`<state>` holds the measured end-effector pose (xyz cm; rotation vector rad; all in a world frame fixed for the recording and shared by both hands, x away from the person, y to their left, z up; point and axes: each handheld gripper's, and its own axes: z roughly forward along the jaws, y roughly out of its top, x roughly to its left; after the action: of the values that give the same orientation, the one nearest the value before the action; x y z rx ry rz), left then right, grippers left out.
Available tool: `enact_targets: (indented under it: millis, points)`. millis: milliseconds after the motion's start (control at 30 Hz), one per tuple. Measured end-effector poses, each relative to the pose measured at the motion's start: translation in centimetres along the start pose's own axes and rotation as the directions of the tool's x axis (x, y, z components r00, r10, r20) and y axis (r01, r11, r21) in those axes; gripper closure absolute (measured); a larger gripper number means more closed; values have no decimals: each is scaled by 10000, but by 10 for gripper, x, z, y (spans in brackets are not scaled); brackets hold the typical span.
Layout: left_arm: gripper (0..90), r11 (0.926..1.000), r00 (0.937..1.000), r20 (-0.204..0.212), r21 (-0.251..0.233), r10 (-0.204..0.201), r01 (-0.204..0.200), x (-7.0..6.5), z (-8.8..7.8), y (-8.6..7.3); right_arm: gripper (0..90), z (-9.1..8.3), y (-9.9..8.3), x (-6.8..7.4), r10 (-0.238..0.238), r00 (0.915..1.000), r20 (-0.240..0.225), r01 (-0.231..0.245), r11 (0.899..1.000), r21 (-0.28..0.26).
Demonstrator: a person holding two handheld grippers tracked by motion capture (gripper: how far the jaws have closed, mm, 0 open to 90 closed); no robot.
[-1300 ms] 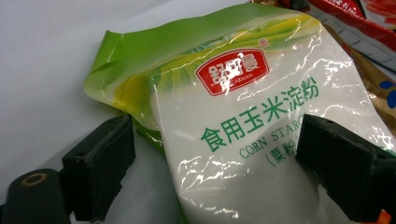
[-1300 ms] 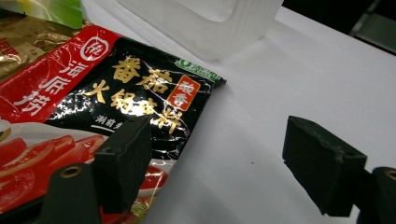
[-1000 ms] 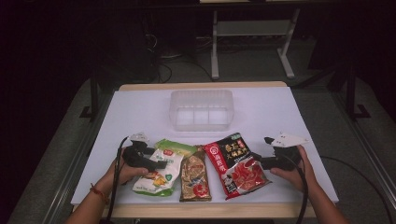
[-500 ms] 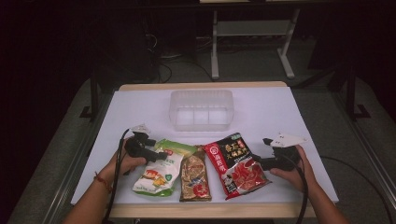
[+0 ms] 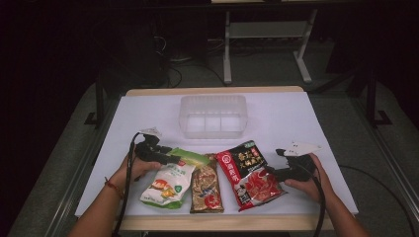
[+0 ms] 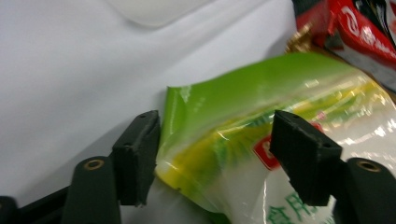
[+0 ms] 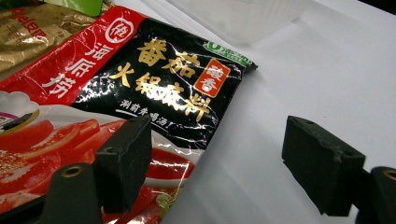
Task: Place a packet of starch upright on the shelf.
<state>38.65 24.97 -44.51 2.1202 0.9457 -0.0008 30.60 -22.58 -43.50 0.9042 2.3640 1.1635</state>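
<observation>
Three shiny bags lay in a row on the white table.
The left gripper (image 6: pixel 215 144) had wide jaws around the crinkly green bag (image 6: pixel 261 140). The right gripper (image 7: pixel 217 163) gaped beside the red bag (image 7: pixel 116 93). A clear box (image 5: pixel 213 116) sat far behind.

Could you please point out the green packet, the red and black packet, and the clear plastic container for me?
green packet (image 6: pixel 243 93): left gripper view, its green top band.
red and black packet (image 7: pixel 159 79): right gripper view, its black printed panel.
clear plastic container (image 5: pixel 213 102): high view, its far rim.
</observation>
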Motion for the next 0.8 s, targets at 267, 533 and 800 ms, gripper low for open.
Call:
enact_targets:
  millis: [267, 533, 800]
  points:
    - [375, 9994, 9991, 309, 189, 276, -282, 6, 4, 6, 234, 2, 0, 1, -88, 9999, -142, 91, 9998, 199]
    - [583, 9983, 9985, 138, 243, 527, -530, 5, 7, 8, 234, 6, 0, 4, -142, 9993, -354, 156, 9991, 386]
    - [854, 9993, 9985, -415, 70, 366, -364, 10, 6, 5, 233, 7, -1, 4, -233, 9990, -383, 252, 9985, 492]
